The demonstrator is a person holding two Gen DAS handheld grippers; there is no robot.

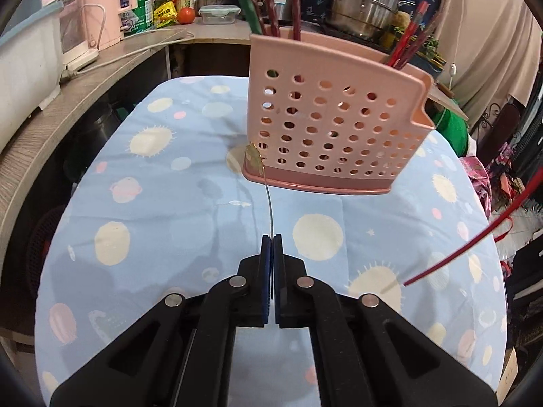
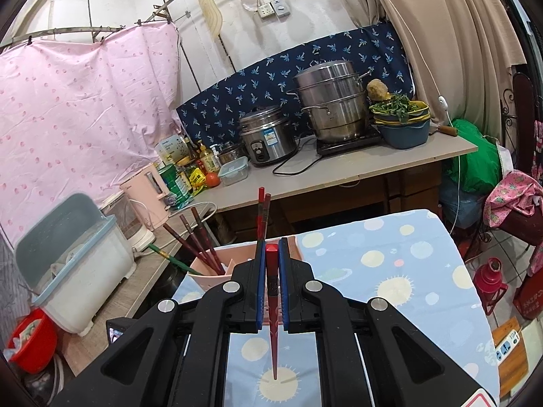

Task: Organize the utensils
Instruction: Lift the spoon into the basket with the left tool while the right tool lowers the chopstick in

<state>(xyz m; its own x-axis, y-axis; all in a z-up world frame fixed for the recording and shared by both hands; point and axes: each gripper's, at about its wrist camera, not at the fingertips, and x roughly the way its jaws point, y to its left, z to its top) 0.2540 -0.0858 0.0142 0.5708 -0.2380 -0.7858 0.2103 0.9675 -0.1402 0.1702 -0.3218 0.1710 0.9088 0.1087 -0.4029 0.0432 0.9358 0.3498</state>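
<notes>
A pink perforated utensil holder (image 1: 339,118) stands on the blue dotted tablecloth (image 1: 152,220), with several dark red chopsticks (image 1: 295,3) upright in it. My left gripper (image 1: 271,237) is shut on the handle of a thin metal spoon (image 1: 253,154). The spoon's gold-coloured bowl reaches the holder's near left corner, just above the cloth. My right gripper (image 2: 271,245) is shut on a red chopstick (image 2: 273,332), whose thin tip points back toward the camera. In the left wrist view the same chopstick (image 1: 475,240) slants in from the right. The holder (image 2: 207,269) sits just beyond the right gripper, to its left.
An L-shaped counter (image 2: 339,173) runs behind and left of the table, carrying a steel steamer pot (image 2: 329,105), a rice cooker (image 2: 266,134), bottles, a pink kettle (image 2: 147,196) and a white dish box (image 2: 78,257). A red bucket (image 2: 30,339) and floor clutter flank the table.
</notes>
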